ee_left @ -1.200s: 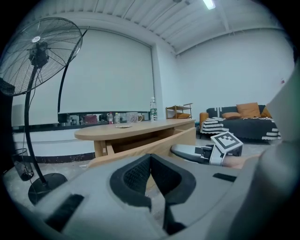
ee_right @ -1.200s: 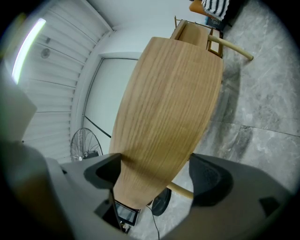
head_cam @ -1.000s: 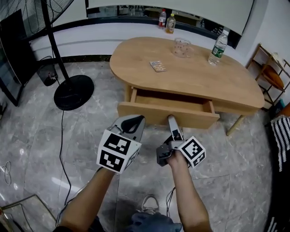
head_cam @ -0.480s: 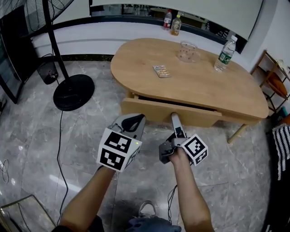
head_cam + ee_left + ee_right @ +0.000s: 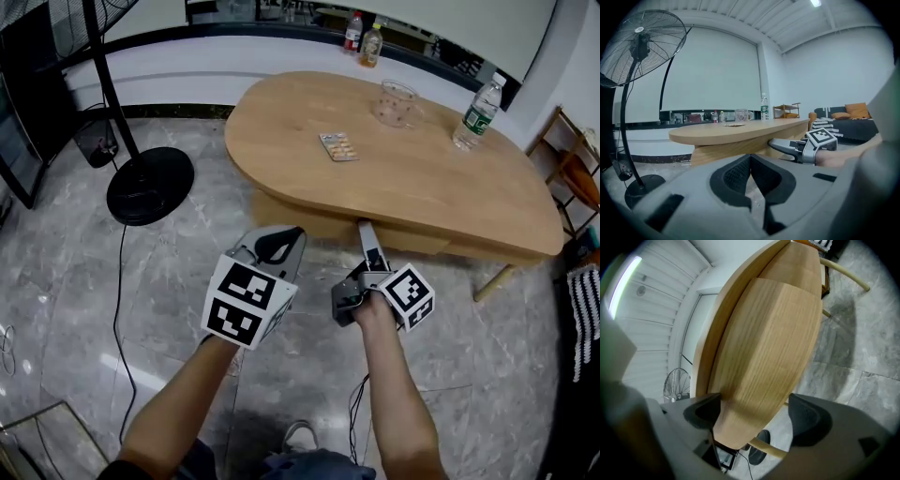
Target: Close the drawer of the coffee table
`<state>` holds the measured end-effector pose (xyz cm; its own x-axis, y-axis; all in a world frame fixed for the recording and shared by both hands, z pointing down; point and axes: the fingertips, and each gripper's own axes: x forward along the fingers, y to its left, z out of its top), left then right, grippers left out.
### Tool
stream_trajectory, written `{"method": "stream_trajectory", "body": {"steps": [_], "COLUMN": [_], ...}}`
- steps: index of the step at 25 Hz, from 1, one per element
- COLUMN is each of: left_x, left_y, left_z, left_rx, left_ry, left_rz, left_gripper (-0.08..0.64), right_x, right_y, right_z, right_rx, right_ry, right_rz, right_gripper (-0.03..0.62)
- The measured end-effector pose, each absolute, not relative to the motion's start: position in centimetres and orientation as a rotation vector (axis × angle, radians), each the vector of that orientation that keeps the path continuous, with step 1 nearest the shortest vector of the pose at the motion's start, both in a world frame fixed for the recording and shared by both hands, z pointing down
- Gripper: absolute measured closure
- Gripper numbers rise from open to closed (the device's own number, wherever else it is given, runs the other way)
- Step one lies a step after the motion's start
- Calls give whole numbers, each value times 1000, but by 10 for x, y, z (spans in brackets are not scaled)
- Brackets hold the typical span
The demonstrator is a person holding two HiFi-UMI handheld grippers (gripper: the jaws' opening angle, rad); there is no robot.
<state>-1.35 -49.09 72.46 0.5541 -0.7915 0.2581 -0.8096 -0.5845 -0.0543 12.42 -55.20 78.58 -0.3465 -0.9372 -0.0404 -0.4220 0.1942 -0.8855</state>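
The oval wooden coffee table (image 5: 422, 187) stands ahead of me. Its drawer front (image 5: 309, 223) sits pushed in under the tabletop edge, and no drawer interior shows. My right gripper (image 5: 364, 229) is open, with its tips against the drawer front (image 5: 764, 343). In the right gripper view the wood panel fills the space between the spread jaws of that gripper (image 5: 757, 413). My left gripper (image 5: 281, 242) hovers over the floor to the left of it, short of the table. Its pads meet, so it is shut on nothing (image 5: 751, 171). The right gripper (image 5: 787, 146) also shows in the left gripper view.
On the tabletop lie a blister pack (image 5: 338, 146), a glass cup (image 5: 397, 101) and a water bottle (image 5: 476, 114). A standing fan's round base (image 5: 148, 183) and its cable (image 5: 117, 291) are on the marble floor at the left. A wooden chair (image 5: 574, 164) stands at the right.
The drawer stood open one second ago and has slid in under the tabletop. My right gripper moved forward with the drawer front. The left gripper has stayed roughly in place.
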Motion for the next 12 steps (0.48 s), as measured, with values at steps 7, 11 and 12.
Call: {"method": "stream_trajectory", "body": {"steps": [7, 11, 12], "left_x": [-21, -23, -23], "left_y": [-500, -499, -498], "left_z": [726, 724, 722], "left_rx": [2694, 2689, 2688], "left_ry": [-1414, -1412, -1410], "left_rz": [404, 403, 404], "left_gripper": [557, 557, 557], "right_x": [124, 125, 125], "right_y": [-562, -558, -556], "right_z": [788, 788, 787], "right_rx": [-1264, -1289, -1310], "right_ry": [1872, 1878, 1887], "right_rz": [-1088, -1098, -1103], "right_gripper": [138, 158, 179]}}
